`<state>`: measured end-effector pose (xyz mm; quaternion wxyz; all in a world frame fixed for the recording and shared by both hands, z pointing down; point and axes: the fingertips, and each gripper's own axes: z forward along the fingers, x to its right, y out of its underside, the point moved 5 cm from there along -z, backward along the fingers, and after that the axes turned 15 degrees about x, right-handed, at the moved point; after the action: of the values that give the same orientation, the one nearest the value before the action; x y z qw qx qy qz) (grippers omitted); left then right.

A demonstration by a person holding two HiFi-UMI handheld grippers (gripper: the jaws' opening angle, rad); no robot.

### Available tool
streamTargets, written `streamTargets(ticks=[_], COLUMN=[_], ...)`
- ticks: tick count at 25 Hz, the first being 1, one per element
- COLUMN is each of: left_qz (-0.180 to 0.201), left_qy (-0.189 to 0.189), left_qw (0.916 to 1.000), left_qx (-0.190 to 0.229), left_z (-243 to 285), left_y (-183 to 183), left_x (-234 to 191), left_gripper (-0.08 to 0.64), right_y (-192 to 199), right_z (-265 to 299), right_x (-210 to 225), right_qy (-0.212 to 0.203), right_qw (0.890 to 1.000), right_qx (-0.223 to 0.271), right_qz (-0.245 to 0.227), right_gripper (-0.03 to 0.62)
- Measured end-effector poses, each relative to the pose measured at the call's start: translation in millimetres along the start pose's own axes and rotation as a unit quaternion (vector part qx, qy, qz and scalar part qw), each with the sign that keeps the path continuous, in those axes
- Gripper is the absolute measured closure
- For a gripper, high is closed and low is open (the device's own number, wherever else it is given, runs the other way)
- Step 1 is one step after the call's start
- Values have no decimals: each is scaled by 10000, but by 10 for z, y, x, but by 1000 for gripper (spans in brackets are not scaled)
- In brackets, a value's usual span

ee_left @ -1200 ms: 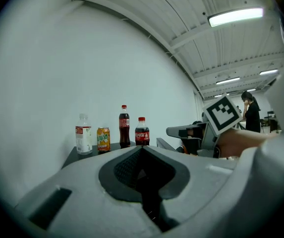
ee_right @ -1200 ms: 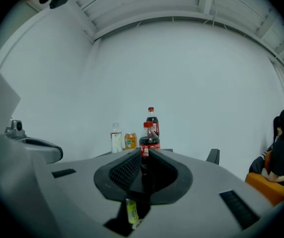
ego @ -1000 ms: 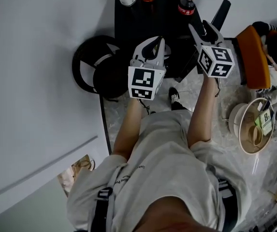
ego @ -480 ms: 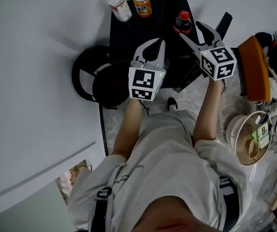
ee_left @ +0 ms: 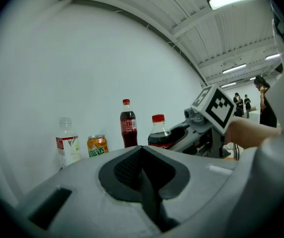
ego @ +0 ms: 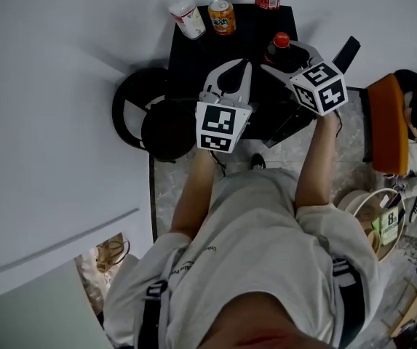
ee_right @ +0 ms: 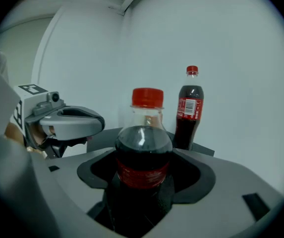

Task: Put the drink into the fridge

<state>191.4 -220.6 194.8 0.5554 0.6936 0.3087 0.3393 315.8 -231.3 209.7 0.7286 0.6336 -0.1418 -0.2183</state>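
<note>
- Against the white wall, a small black table [ego: 201,49] is carrying four drinks.
- Nearest the person, a short cola bottle [ee_right: 143,157] with a red cap is standing upright on that table; this looks like the drink being chosen.
- Around it the right gripper [ee_right: 144,175] is reaching in. Its jaws have just been opening and are standing wide, one on each side of the bottle, with the pads not pressing on it.
- Behind it, by the wall, a taller cola bottle [ee_right: 190,113] is standing apart from it.
- Further left, an orange can [ego: 222,16] and a clear bottle [ego: 187,14] with a white label are sitting side by side.
- Just beside the right gripper, the left gripper [ee_left: 142,167] is hovering with its jaws together and nothing between them.
- By my reading the task is only beginning. Nothing is being gripped yet, so closing on the bottle, lifting it and carrying it away are all remaining. No view is showing the fridge.
</note>
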Motion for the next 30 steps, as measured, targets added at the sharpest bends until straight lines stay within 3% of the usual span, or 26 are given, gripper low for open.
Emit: streamTargets(ticks=[8, 18, 25, 30], left_qz=[-116, -282, -255, -500], left_qy=[-222, -391, -165, 11], left_qw=[9996, 9988, 9995, 9987], left_qx=[151, 129, 114, 75], left_z=[73, -245, -528, -809], left_y=[38, 137, 98, 105], left_x=[165, 222, 197, 194], left_gripper=[551, 551, 551, 551], right_y=[24, -41, -305, -435], right_z=[47, -193, -402, -607], right_x=[20, -110, -327, -730], right_qy=[44, 869, 1469, 1762], right_qw=[9999, 9944, 9829, 9730], right_qx=[87, 540, 1089, 1475], right_qz=[86, -269, -227, -207], right_gripper=[296, 296, 296, 296])
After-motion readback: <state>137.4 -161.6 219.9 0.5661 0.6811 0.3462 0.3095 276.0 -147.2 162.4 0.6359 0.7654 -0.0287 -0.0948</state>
